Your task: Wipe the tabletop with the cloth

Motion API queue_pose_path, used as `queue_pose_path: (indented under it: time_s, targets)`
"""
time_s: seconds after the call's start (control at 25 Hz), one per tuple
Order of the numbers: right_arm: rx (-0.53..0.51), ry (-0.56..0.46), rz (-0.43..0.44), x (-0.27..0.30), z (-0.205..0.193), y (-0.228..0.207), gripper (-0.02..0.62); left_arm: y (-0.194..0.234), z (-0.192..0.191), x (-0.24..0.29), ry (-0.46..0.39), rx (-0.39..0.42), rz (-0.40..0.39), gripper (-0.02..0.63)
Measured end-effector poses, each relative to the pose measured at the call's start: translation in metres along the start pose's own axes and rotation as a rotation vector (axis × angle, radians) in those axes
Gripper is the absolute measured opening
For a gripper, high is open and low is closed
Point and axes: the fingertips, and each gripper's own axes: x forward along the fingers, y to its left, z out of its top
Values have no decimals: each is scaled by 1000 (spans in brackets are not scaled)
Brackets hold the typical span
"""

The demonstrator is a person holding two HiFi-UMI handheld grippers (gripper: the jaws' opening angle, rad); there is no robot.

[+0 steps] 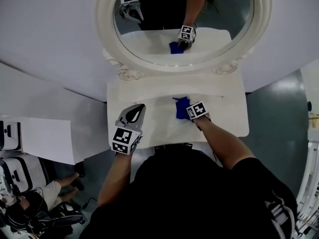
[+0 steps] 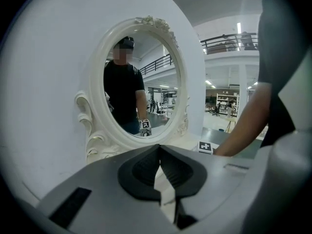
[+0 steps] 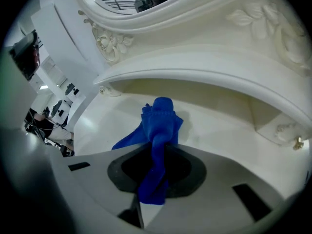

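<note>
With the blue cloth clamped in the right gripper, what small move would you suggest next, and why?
Probably sweep the right gripper sideways along the tabletop: its jaws grip the blue cloth, whose free end appears to touch the surface.

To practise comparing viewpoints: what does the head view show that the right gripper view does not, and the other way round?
Only the head view shows the left gripper, held over the front left corner, and the tabletop from edge to edge. Only the right gripper view shows the cloth clamped between the jaws of the right gripper. Both show the blue cloth lying on the white tabletop, with the mirror frame behind it.
</note>
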Motion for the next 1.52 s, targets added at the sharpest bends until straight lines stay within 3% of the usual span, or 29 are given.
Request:
queue_pose_path:
  time_s: [0.84, 1.2, 1.52]
  targets:
    - [206, 25, -236, -111, -103, -199, 58, -73, 36, 92, 13, 53, -144, 11]
    - [248, 36, -292, -139, -139, -244, 58, -91, 43, 112, 12, 66, -172, 11]
    - [258, 46, -335, -149, -153, -253, 58, -97, 42, 109, 13, 64, -171, 11]
